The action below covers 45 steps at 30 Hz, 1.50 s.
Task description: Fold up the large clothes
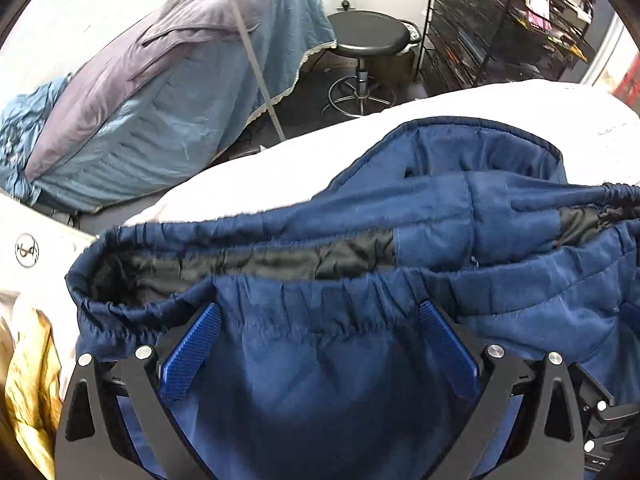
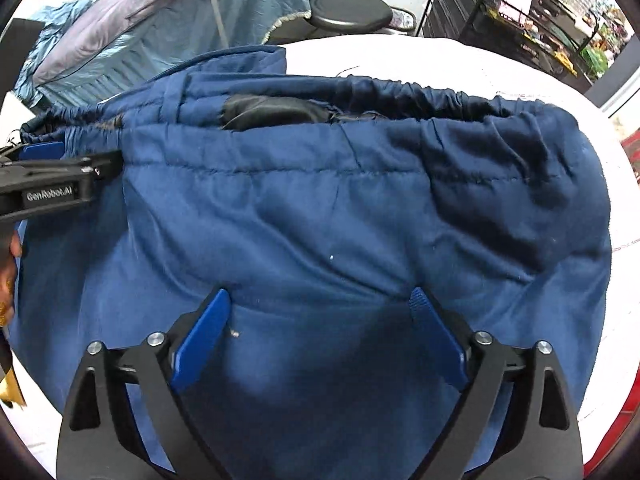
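A large navy blue padded garment [image 1: 320,380] [image 2: 300,220] lies spread on a white-covered table [image 1: 240,176] [image 2: 440,64]. Its gathered elastic edge [image 1: 280,296] [image 2: 400,92] gapes and shows black lining [image 1: 280,260] [image 2: 264,110]. My left gripper [image 1: 319,308] stands open just over the cloth, fingertips at the elastic edge, pads not pressing. My right gripper [image 2: 319,294] is open too, hovering above the garment's smooth middle below the stitched seam. The left gripper's black body [image 2: 52,188] shows at the left edge of the right wrist view, over the same garment.
Beyond the table stand a bed with blue and grey bedding [image 1: 140,100], a black round stool [image 1: 366,34] and a black wire shelf rack [image 1: 500,20] full of items. Golden fabric [image 1: 28,380] lies at the near left. Something red [image 2: 616,440] sits by the table's right edge.
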{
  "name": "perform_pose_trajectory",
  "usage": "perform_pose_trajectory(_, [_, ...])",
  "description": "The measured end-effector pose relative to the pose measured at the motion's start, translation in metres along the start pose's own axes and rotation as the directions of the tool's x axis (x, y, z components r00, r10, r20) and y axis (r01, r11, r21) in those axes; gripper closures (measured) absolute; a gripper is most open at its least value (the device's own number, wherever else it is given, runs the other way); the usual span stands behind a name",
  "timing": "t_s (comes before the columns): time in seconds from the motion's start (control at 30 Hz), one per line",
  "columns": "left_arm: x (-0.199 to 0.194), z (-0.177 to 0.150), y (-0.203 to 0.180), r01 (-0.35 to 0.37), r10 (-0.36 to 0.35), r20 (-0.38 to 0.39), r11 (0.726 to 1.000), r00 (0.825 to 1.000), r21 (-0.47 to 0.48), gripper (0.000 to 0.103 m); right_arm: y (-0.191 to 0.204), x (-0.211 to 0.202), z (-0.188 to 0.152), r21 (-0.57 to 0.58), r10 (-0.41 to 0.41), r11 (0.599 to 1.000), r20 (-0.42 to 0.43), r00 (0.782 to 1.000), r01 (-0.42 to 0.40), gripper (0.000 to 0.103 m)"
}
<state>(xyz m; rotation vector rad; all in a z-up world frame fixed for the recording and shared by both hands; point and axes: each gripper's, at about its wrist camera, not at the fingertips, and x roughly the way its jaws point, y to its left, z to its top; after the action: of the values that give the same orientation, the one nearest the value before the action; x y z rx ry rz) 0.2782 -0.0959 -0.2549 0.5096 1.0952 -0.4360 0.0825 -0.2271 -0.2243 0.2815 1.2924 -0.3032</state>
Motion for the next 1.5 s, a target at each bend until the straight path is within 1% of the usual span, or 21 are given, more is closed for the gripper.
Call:
perform_pose_trajectory(0.1, [0.001,0.016,0.002,-0.007,0.007,0.001,1.0,1.0,-0.003,0.005,-0.005,0.009,0.01,0.021,0.012,1.0,-0.021,1.0,-0.011,0.006])
perform_pose_trajectory(0.2, [-0.002,0.028,0.023,0.051,-0.054,-0.024,0.992,0.998,-0.116,0.007,-0.01,0.016,0.017,0.044,0.03,0.999,-0.037,0.999,-0.029,0.005])
perform_pose_trajectory(0.23, [-0.008,0.033,0.036,0.081,-0.084,-0.01,0.98,0.996,-0.184,0.007,-0.011,0.018,0.018,0.047,0.033,0.998,-0.038,0.999,-0.032,0.005])
perform_pose_trajectory(0.3, [-0.027,0.036,0.059,0.152,-0.14,0.062,0.949,0.988,-0.278,0.007,-0.012,0.017,0.019,0.049,0.034,0.998,-0.039,0.999,-0.032,0.005])
perform_pose_trajectory(0.37, [-0.044,0.035,0.071,0.175,-0.149,0.111,0.942,0.983,-0.287,0.007,-0.012,0.013,0.017,0.052,0.038,0.998,-0.028,0.999,-0.036,0.005])
perform_pose_trajectory(0.43, [-0.058,0.029,0.078,0.166,-0.134,0.138,0.954,0.981,-0.251,0.007,-0.012,0.002,0.013,0.067,0.05,0.996,0.005,0.999,-0.05,0.005])
perform_pose_trajectory(0.47, [-0.065,0.02,0.081,0.154,-0.122,0.146,0.961,0.982,-0.228,0.007,-0.013,-0.007,0.009,0.073,0.059,0.995,0.038,0.998,-0.061,0.005])
perform_pose_trajectory(0.53, [-0.076,-0.006,0.087,0.165,-0.132,0.17,0.966,0.976,-0.198,0.007,-0.013,-0.029,-0.001,0.061,0.06,0.996,0.096,0.994,-0.066,0.005])
perform_pose_trajectory(0.6, [-0.084,-0.031,0.094,0.17,-0.136,0.182,0.968,0.974,-0.186,0.007,-0.011,-0.051,-0.012,0.017,0.057,0.998,0.153,0.987,-0.061,0.005])
perform_pose_trajectory(0.63, [-0.089,-0.051,0.098,0.175,-0.14,0.187,0.967,0.972,-0.184,0.007,-0.01,-0.059,-0.018,-0.005,0.051,0.999,0.176,0.983,-0.051,0.005])
perform_pose_trajectory(0.7, [-0.095,-0.079,0.105,0.165,-0.13,0.185,0.968,0.974,-0.19,0.006,-0.013,-0.082,-0.034,-0.068,0.034,0.997,0.226,0.973,-0.02,0.005])
perform_pose_trajectory(0.73, [-0.097,-0.101,0.11,0.15,-0.115,0.175,0.968,0.978,-0.2,0.006,-0.017,-0.087,-0.04,-0.082,0.03,0.997,0.236,0.971,-0.011,0.005])
perform_pose_trajectory(0.8, [-0.097,-0.127,0.121,0.137,-0.104,0.152,0.965,0.983,-0.224,0.006,-0.038,-0.096,-0.058,-0.076,0.009,0.997,0.24,0.971,0.01,0.005])
perform_pose_trajectory(0.93, [-0.091,-0.184,0.136,0.138,-0.118,0.083,0.94,0.99,-0.312,0.006,-0.087,-0.092,-0.072,-0.014,-0.008,1.0,0.196,0.981,0.011,0.005])
perform_pose_trajectory(1.0, [-0.086,-0.199,0.14,0.131,-0.119,0.054,0.932,0.991,-0.339,0.006,-0.111,-0.084,-0.074,0.012,0.009,1.0,0.154,0.988,-0.011,0.005])
perform_pose_trajectory(1.07, [-0.083,-0.214,0.14,0.139,-0.137,0.031,0.922,0.99,-0.361,0.006,-0.127,-0.071,-0.077,0.028,0.066,0.997,0.086,0.994,-0.068,0.005])
perform_pose_trajectory(1.13, [-0.083,-0.222,0.143,0.159,-0.161,0.026,0.914,0.987,-0.373,0.006,-0.137,-0.06,-0.081,0.04,0.134,0.99,0.045,0.99,-0.135,0.005])
perform_pose_trajectory(1.2, [-0.083,-0.224,0.144,0.176,-0.182,0.022,0.907,0.983,-0.383,0.006,-0.141,-0.051,-0.082,0.054,0.172,0.984,0.008,0.985,-0.173,0.005])
perform_pose_trajectory(1.27, [-0.082,-0.225,0.142,0.171,-0.179,0.011,0.913,0.984,-0.369,0.006,-0.141,-0.037,-0.084,0.054,0.213,0.976,-0.047,0.976,-0.21,0.005])
perform_pose_trajectory(1.33, [-0.083,-0.223,0.141,0.161,-0.17,0.004,0.926,0.985,-0.342,0.006,-0.14,-0.031,-0.085,0.048,0.225,0.974,-0.056,0.973,-0.222,0.005])
perform_pose_trajectory(1.5, [-0.083,-0.212,0.141,0.149,-0.159,-0.014,0.949,0.987,-0.276,0.006,-0.148,-0.009,-0.081,0.111,0.337,0.939,-0.09,0.937,-0.327,0.005])
